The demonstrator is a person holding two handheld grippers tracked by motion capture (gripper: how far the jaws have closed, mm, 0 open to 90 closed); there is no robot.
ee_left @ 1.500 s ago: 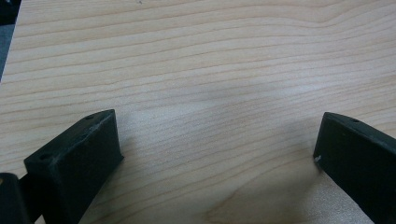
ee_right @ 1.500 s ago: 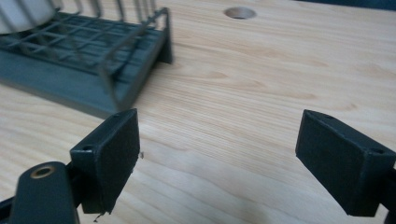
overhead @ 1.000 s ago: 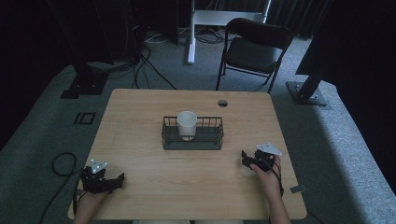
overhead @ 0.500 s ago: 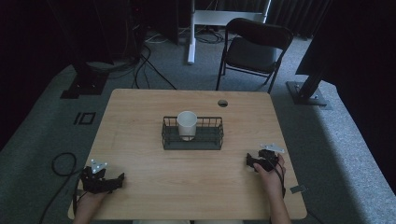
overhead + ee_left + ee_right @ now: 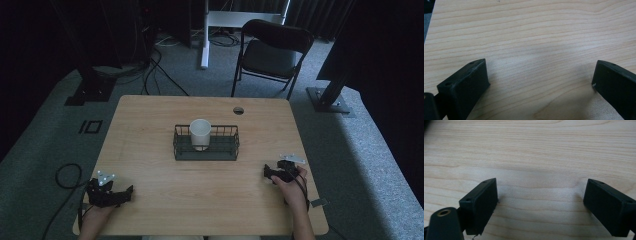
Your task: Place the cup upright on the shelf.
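A white cup [image 5: 200,133] stands upright in a black wire basket [image 5: 229,148] at the middle of the wooden table [image 5: 150,125]. My left gripper [image 5: 126,193] rests low on the table's near left corner, open, with bare wood between its jaws. In the left gripper view the left gripper [image 5: 540,80] has its jaws wide apart over wood grain. My right gripper [image 5: 268,173] sits near the table's right edge, right of and nearer than the basket, open and holding nothing. The right gripper view shows the right gripper [image 5: 540,200] spread over bare wood too.
A round cable hole [image 5: 238,110] lies near the table's far edge. A black folding chair [image 5: 270,52] stands beyond the table, with stand bases and cables on the grey floor around it. A cable loop [image 5: 65,175] lies on the floor by the left corner.
My right gripper has drifted slightly to the right and toward the person. The left gripper, cup and basket have stayed put.
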